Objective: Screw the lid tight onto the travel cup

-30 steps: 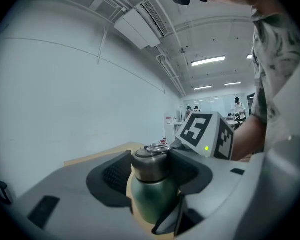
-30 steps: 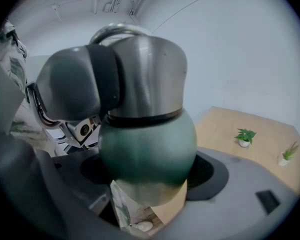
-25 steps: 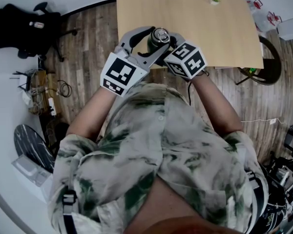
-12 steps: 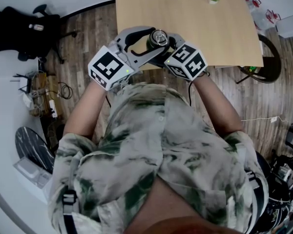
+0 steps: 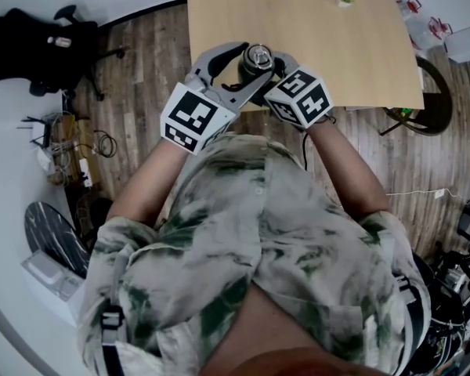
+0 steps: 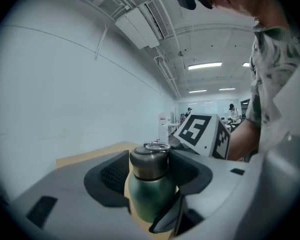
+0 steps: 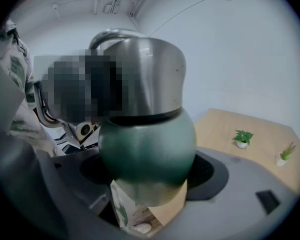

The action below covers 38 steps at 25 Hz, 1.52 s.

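Remote-driving this one. Right now I'm holding the travel cup (image 5: 256, 59) up in front of the chest, at 12 o'clock in the head view, hanging over the near edge of the wooden table (image 5: 360, 45) and not standing on it. Both grippers are on it, so neither end can spin freely.

The right gripper (image 7: 146, 170) is coming in from about 4 o'clock and is clamping the cup's green body (image 7: 147, 149), with one dark pad on each side of the bulge. That's my anchor, stopping the body from turning.

The left gripper (image 6: 151, 171) is reaching in from about 8 o'clock, and its jaws are closing on the steel lid (image 6: 149, 160), pads level with the lid wall above the green part. I'm gripping up there because the twist has to go in there. The pad at 3 o'clock is clearly touching. The 9 o'clock pad looks like it's touching too, though the wide-angle curve makes that hard to call.

The lid is sitting square on the neck with only a thin dark seam showing in the right gripper view, so I'm guessing it's mostly threaded and I'm working on the final snugging. The risk I'm watching is the smooth steel slipping in the pads.
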Tool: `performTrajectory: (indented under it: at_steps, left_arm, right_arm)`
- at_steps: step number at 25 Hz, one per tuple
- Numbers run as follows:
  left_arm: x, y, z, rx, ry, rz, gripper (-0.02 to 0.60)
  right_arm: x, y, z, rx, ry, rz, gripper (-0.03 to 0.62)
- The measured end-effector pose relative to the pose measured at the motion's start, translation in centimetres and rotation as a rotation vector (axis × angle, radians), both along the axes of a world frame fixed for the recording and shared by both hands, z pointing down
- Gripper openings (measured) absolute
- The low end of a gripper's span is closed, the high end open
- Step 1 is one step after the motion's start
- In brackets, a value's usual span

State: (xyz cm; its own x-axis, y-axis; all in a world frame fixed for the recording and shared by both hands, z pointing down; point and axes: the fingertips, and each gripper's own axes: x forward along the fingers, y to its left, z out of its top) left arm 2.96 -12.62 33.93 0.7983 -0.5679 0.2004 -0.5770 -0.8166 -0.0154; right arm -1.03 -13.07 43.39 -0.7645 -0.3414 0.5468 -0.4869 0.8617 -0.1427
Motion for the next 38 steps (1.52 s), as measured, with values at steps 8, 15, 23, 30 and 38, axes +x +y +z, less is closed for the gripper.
performTrajectory:
  at_steps: [8,15,23,30,38]
  left_arm:
    - [-0.7,-0.9,0.0,-0.003,0.007,-0.056,0.245]
    - [-0.9,-0.9,-0.1,0.010,0.010,0.030,0.244]
    - [-1.2,-0.8,-0.1,0.010,0.021,0.140,0.240]
    - [-0.7,-1.8,0.7,-0.002,0.004,0.209,0.239]
    - [-1.7,-2.2,0.7,-0.023,-0.004,0.256,0.239]
  right_arm:
    - [-0.8,-0.7,-0.1,-0.003,-0.003,0.000,0.404]
    - [-0.9,-0.9,-0.3,0.009,0.008,-0.007,0.404]
    - [-1.0,-0.9,-0.3,0.018,0.012,-0.020,0.403]
    - [-0.4,-1.8,0.2,0.014,-0.001,-0.027,0.405]
    - [-0.4,-2.5,0.7,0.025,0.001,-0.014,0.405]
